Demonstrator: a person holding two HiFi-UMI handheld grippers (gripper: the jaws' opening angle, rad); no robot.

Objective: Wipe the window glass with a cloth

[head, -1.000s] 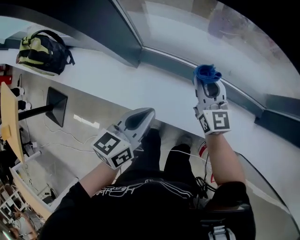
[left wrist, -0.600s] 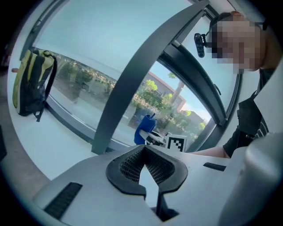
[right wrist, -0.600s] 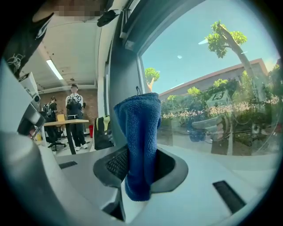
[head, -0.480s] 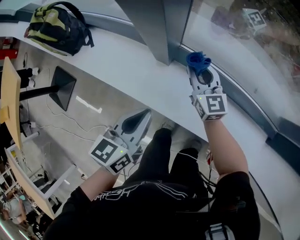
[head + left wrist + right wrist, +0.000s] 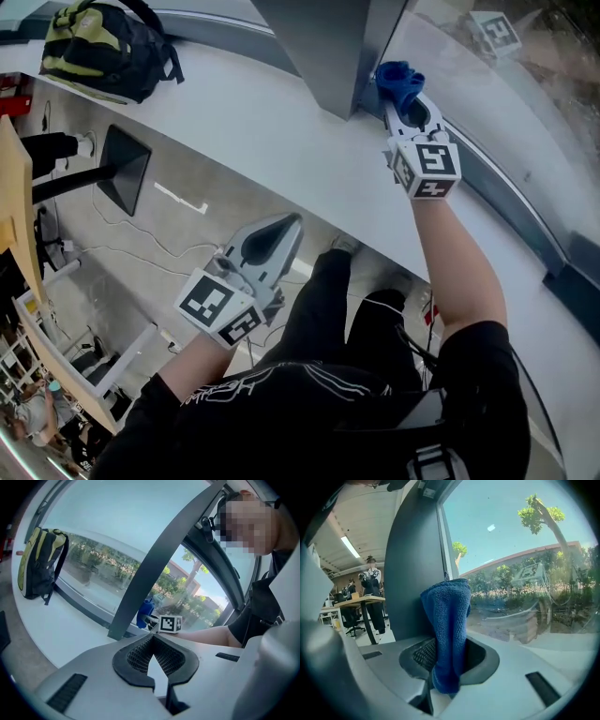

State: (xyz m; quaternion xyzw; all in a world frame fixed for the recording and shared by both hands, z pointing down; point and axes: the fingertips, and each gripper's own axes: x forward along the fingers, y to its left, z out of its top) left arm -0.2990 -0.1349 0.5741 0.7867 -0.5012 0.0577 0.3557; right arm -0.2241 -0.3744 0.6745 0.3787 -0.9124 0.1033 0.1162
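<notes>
right gripper [image 5: 401, 94] is clamping blue cloth [image 5: 398, 77] near window glass [image 5: 487, 103] | left gripper [image 5: 289, 225] is hanging with jaws together, empty | shirt [image 5: 281, 412] print is showing too small to read

No word, number or brand can be read anywhere in these views. The person's black shirt [image 5: 281, 398] carries a line of white script across the chest, too small and skewed to make out. The cube [image 5: 220, 307] on the left tool [image 5: 289, 223] and the cube [image 5: 427, 167] on the right tool [image 5: 405, 101] bear only black-and-white square marker patterns, without letters or digits. The backpack [image 5: 103, 47] on the white sill [image 5: 234, 112] shows no legible label
</notes>
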